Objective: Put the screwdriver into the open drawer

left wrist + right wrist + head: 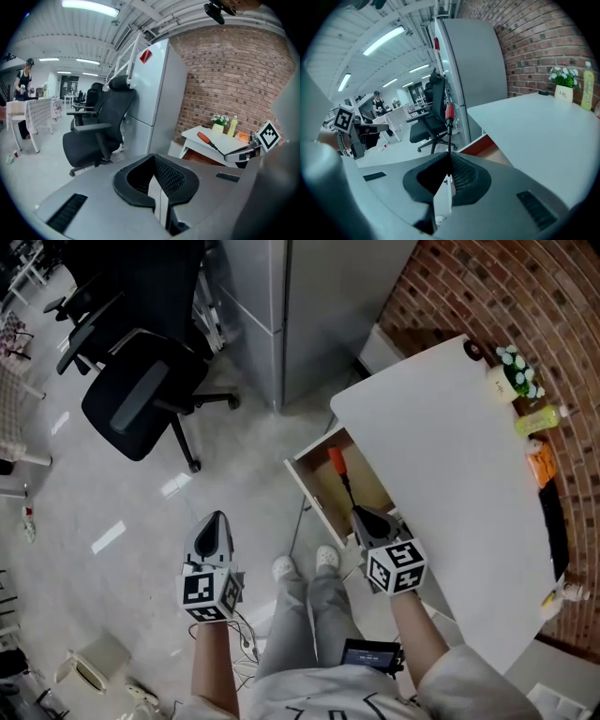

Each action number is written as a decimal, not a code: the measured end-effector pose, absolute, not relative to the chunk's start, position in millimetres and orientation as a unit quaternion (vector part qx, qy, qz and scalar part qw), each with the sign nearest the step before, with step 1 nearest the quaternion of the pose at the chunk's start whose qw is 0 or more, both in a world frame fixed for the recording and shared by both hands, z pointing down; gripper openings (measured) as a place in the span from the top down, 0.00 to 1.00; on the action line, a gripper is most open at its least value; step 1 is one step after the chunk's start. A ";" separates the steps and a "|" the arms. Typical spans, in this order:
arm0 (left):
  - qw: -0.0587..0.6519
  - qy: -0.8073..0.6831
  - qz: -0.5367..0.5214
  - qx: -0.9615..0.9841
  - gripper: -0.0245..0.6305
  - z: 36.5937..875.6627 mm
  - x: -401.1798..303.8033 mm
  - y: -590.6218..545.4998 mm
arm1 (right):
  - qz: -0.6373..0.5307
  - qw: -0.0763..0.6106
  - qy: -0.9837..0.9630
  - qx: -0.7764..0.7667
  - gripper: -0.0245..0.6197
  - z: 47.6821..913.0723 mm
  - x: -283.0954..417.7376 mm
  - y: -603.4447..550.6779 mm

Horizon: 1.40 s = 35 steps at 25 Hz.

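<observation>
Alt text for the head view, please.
The right gripper holds a screwdriver by its shaft, orange handle out over the open drawer of a white table. The left gripper hangs shut and empty above the floor.

bright ceiling strip lights | floor glare | fisheye edges, dark corners

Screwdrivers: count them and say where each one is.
1. The screwdriver is clamped by its shaft in the right gripper, above the open drawer. More could lie hidden inside the drawer.
</observation>
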<state>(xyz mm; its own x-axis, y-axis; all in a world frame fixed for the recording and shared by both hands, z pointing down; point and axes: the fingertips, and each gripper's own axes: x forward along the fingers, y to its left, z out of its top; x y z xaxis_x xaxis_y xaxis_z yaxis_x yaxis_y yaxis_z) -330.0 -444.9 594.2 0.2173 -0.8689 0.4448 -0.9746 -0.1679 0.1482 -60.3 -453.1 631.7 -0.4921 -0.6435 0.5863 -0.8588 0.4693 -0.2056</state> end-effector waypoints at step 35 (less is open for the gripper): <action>0.265 -0.603 0.160 0.735 0.95 738.5 -297.0 -469.2 | 0.332 0.394 -0.711 0.479 0.92 850.6 -35.9 -529.1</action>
